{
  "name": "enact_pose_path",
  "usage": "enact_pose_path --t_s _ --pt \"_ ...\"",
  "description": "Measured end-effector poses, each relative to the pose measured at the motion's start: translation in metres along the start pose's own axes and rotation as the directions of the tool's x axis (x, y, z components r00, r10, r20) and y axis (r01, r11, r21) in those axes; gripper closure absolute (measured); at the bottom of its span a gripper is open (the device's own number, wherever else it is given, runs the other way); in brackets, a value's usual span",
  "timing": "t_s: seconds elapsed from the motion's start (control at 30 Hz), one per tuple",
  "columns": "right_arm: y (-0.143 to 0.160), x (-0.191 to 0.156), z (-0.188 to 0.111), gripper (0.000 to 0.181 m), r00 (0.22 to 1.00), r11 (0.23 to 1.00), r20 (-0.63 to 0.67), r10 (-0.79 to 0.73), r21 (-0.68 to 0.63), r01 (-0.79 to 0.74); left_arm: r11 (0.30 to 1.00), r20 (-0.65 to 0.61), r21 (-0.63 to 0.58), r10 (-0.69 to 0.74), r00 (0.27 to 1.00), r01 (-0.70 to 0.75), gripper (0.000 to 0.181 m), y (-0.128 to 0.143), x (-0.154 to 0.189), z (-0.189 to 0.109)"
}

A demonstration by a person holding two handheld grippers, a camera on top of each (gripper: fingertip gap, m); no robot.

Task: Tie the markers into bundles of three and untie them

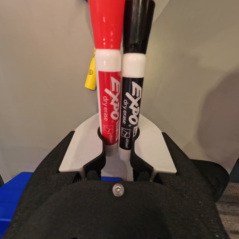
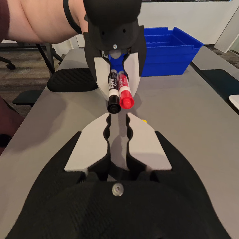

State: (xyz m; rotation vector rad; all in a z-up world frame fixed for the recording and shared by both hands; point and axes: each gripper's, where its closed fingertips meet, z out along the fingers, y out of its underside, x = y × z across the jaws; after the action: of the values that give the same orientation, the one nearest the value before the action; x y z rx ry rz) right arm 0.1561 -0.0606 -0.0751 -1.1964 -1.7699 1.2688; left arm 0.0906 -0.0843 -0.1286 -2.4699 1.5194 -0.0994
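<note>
My left gripper [image 1: 118,130] is shut on a red marker [image 1: 108,90] and a black marker [image 1: 133,90], held side by side with their caps pointing forward. A yellow marker [image 1: 90,77] lies on the table beyond them, partly hidden by the red one. In the right wrist view the left gripper [image 2: 120,95] faces me, holding the black marker [image 2: 113,94] and the red marker [image 2: 125,93] above the table. My right gripper [image 2: 118,115] is open and empty, with its tips just short of the caps. A bit of the yellow marker [image 2: 144,121] shows beside my right finger.
A blue bin [image 2: 168,51] stands on the grey table [image 2: 181,116] behind the left gripper and also shows in the left wrist view [image 1: 11,187]. A black chair [image 2: 72,80] stands at the table's left edge. A person's forearm [image 2: 38,22] holds the left gripper. The left gripper's tips are roughly 9 cm from the right gripper's.
</note>
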Motion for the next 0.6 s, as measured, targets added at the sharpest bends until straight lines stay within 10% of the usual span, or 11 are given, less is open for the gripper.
enact_pose_path --t_s 0.03,0.4,0.6 --pt "0.004 0.003 -0.002 0.154 1.000 1.000 -0.011 0.001 -0.016 -0.001 1.000 0.007 -0.012 0.000 1.000 0.000 0.138 0.002 -0.001 0.000" --pt "0.107 0.038 -0.006 0.151 0.976 0.897 -0.219 0.006 -0.430 -0.102 0.998 0.040 -0.045 -0.036 0.999 0.037 0.138 0.016 -0.014 0.002" --pt "0.103 0.039 -0.010 0.162 0.968 0.902 -0.213 0.130 -0.380 -0.205 0.997 0.041 -0.040 -0.057 0.998 0.058 0.138 0.021 -0.017 0.004"
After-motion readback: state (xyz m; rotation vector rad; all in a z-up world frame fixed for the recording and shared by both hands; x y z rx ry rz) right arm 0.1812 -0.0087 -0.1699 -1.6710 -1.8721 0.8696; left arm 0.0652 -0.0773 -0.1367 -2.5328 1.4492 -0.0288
